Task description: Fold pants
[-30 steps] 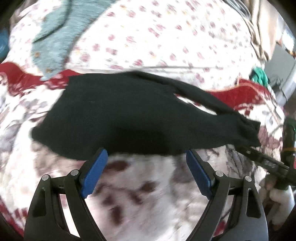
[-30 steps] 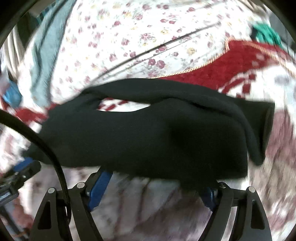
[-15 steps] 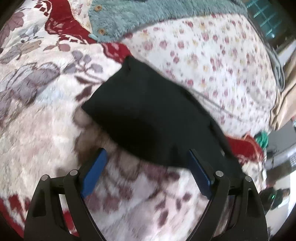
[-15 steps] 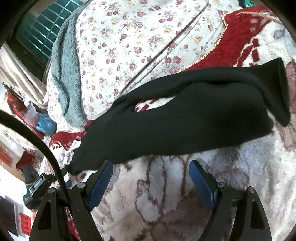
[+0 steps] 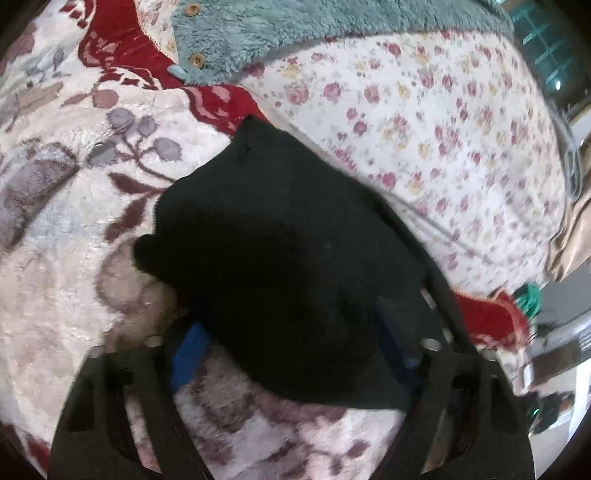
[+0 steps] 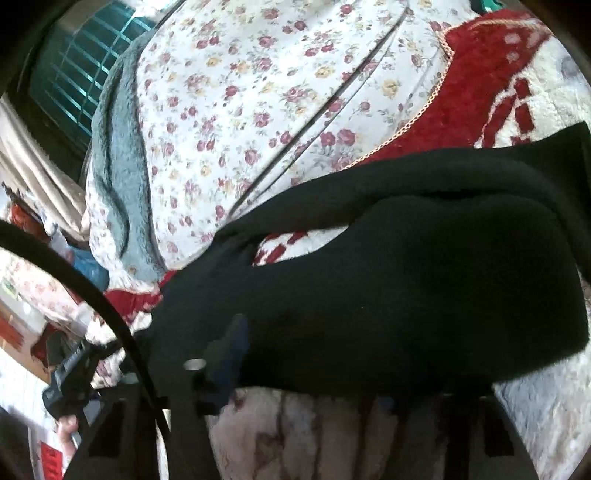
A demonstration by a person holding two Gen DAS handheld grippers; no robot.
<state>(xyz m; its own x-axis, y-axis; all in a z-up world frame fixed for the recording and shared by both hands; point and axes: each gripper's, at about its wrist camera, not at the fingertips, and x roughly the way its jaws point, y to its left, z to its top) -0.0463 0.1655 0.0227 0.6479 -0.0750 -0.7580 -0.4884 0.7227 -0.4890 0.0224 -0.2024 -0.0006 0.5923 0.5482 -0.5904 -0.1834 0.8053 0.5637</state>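
1. Black pants point(image 5: 280, 258) lie on the plush flowered blanket point(image 5: 74, 221), beside a floral sheet point(image 5: 443, 129).
2. Left gripper point(image 5: 291, 347): fingers closing, pants edge between them.
3. Right gripper point(image 6: 332, 369): fingers closing around pants; contact unclear.

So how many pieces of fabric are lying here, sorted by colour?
Black: 1, the pants
Teal: 1, the fluffy garment with buttons
White with small flowers: 1, the floral quilt
Cream, red and grey: 1, the plush blanket under the pants
Total: 4
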